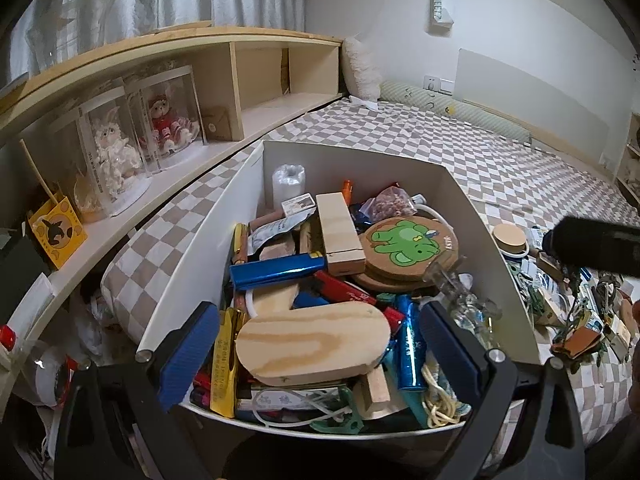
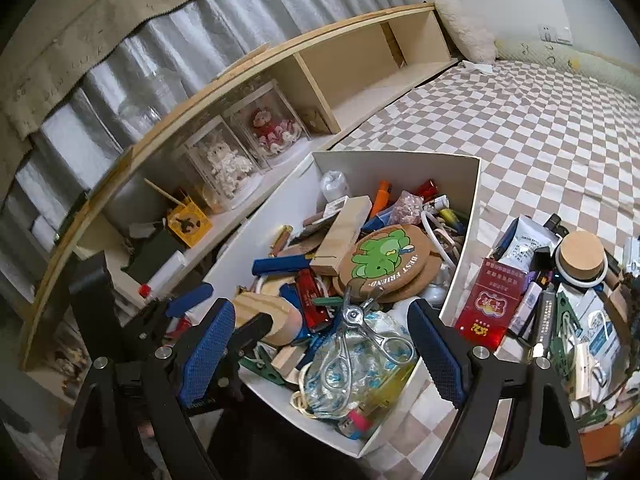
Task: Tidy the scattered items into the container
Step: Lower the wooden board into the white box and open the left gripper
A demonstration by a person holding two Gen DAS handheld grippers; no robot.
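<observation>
A white box [image 1: 472, 204] on the checkered bed is packed with items: a rounded wooden block [image 1: 312, 340], a blue lighter [image 1: 276, 272], a round cork coaster with a green elephant [image 1: 408, 244]. My left gripper [image 1: 320, 348] is open above the box's near end, empty. My right gripper [image 2: 324, 348] is open above the same box [image 2: 464, 240], over a metal clamp [image 2: 360, 328] lying on a clear bag. A scattered pile lies right of the box: a red cigarette pack [image 2: 490, 300], a cork-lidded jar [image 2: 582, 258], pens and clips.
A wooden shelf [image 1: 240, 80] runs along the left with doll display cases [image 1: 168, 116] and a yellow box [image 1: 56, 232]. The checkered bed [image 2: 540, 128] stretches right and back. The right gripper's black body [image 1: 596, 248] shows at the left wrist view's right edge.
</observation>
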